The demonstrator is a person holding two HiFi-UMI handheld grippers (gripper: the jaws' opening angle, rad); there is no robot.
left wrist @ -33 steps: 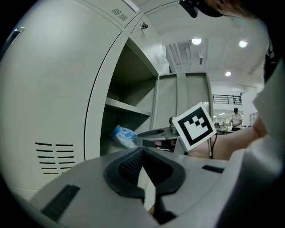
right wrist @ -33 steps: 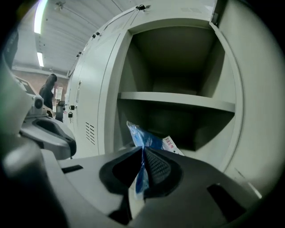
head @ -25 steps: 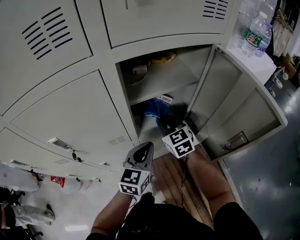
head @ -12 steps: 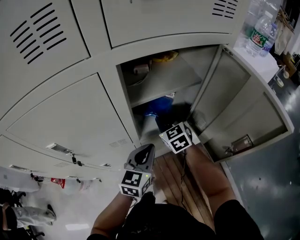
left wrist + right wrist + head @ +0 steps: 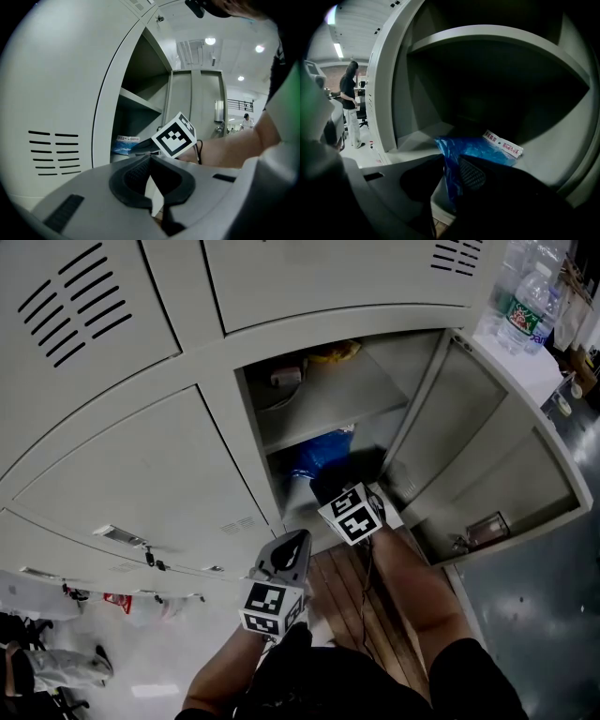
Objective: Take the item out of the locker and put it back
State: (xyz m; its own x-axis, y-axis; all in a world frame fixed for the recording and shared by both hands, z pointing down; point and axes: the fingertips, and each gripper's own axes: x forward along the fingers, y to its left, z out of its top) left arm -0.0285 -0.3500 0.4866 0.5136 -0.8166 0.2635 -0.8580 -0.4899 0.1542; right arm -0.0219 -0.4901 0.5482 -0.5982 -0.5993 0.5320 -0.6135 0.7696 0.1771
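Bank of grey metal lockers [image 5: 141, 474] over a strip of wood-plank floor [image 5: 347, 601]. One door [image 5: 487, 456] is swung wide; the other doors in view are closed. Inside the open locker, a shelf [image 5: 337, 399] splits it into upper and lower compartments.

Right forearm [image 5: 412, 587] is stretched forward, wrist at the locker sill. The right gripper [image 5: 450, 161] is pushed into the lower compartment, under the shelf, with its marker cube just outside the opening. Its jaws are opening. The near edge of the blue plastic bag [image 5: 473, 147] stands between them, and the pads do not appear to press on it. The rest of the bag lies on the compartment floor just ahead of the jaw tips, spreading forward and to the gripper's right. Its white label [image 5: 502, 143] is at the far end.

Left forearm [image 5: 225, 662] is drawn in close to the body. The left gripper [image 5: 286, 547] hangs outside the locker, behind and left of the right gripper, tips aimed at the closed door beside the opening. Its jaws are together, nothing between them. The bag is well ahead of it, past the right gripper's cube.
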